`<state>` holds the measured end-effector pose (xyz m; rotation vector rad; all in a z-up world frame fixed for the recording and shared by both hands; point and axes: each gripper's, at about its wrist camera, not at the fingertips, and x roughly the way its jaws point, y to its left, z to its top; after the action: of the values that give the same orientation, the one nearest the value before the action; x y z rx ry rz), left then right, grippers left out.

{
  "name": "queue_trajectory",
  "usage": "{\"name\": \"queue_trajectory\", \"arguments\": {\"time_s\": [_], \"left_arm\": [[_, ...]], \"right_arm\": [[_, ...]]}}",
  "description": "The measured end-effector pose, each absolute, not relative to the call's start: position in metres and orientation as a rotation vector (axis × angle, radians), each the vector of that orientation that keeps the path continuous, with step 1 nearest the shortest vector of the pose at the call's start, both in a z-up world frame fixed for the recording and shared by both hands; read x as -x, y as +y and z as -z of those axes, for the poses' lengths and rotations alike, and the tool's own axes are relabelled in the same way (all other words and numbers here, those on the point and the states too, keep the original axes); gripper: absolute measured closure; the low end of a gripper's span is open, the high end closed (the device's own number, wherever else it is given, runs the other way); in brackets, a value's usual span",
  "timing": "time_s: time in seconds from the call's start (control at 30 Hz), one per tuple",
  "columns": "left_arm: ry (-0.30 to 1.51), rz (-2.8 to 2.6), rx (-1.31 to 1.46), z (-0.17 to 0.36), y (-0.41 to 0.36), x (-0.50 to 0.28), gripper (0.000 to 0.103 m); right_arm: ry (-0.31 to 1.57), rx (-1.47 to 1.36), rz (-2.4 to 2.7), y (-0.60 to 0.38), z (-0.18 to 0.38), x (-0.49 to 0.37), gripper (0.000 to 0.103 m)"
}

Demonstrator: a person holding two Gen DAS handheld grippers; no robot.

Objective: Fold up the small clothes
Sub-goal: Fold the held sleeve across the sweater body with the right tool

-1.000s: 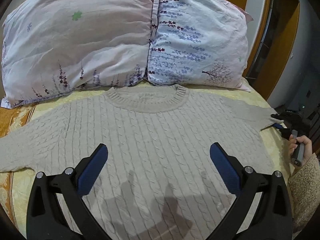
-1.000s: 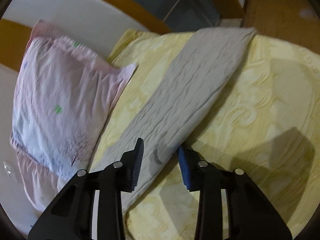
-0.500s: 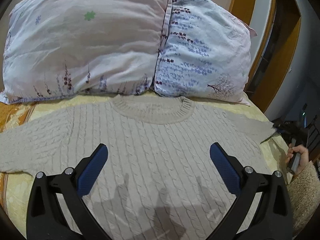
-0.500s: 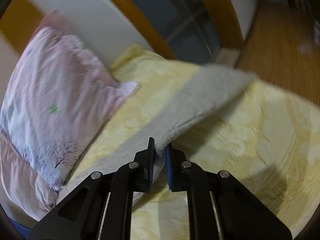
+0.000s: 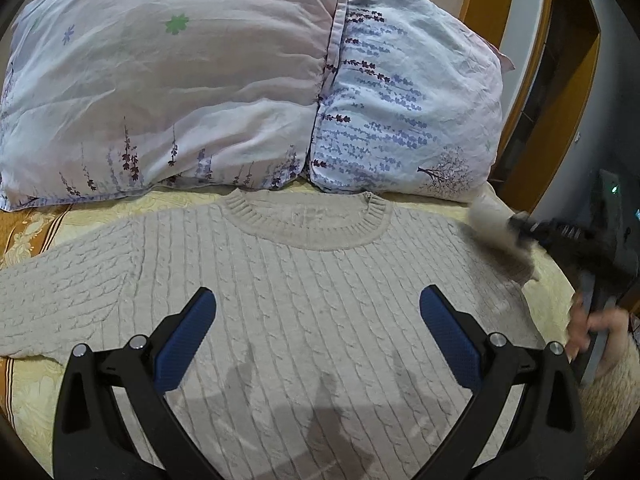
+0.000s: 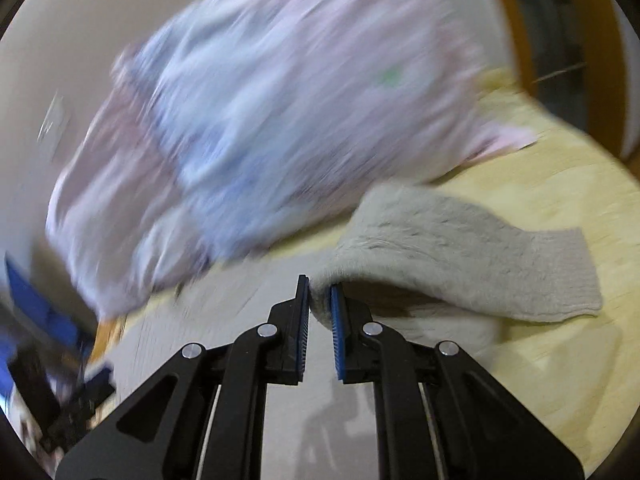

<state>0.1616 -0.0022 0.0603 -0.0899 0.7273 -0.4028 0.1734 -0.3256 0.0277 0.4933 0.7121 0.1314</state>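
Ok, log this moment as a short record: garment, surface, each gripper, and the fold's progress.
garment: sweater, cable-knit, beige, front up, collar toward the pillows
surface: bedspread, yellow
left gripper: open, above the sweater's body, holding nothing
right gripper: shut on the sleeve, which is raised off the bedspread
other sleeve: lying flat, spread out
progress: body unfolded; one sleeve lifted, not yet laid over

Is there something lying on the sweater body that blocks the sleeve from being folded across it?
Nothing visible blocks it. The right gripper pinches the sleeve, and the sweater body lies flat and bare; the open left gripper hovers above it.
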Motion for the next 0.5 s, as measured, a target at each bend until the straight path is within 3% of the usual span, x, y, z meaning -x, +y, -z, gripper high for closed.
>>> {"name": "queue_trajectory", "arguments": {"time_s": [0.2,0.23,0.37,0.5], "left_arm": [[0.740,0.395,0.130,-0.058,0.005,-0.164,0.002],[0.742,0.396,0.132,-0.058,0.006,-0.164,0.002],[0.752,0.401,0.144,-0.056,0.010,-0.166,0.002],[0.751,0.409,0.151,-0.056,0.012,-0.166,0.002]], "right_arm": [[0.848,-0.566,-0.168,-0.306,0.007,-0.195,0.089],[0.850,-0.601,-0.175,-0.310,0.009,-0.194,0.087],[0.827,-0.768,-0.148,-0.339,0.010,-0.187,0.062],[0.777,-0.888,-0.099,-0.365,0.012,-0.175,0.060]]}}
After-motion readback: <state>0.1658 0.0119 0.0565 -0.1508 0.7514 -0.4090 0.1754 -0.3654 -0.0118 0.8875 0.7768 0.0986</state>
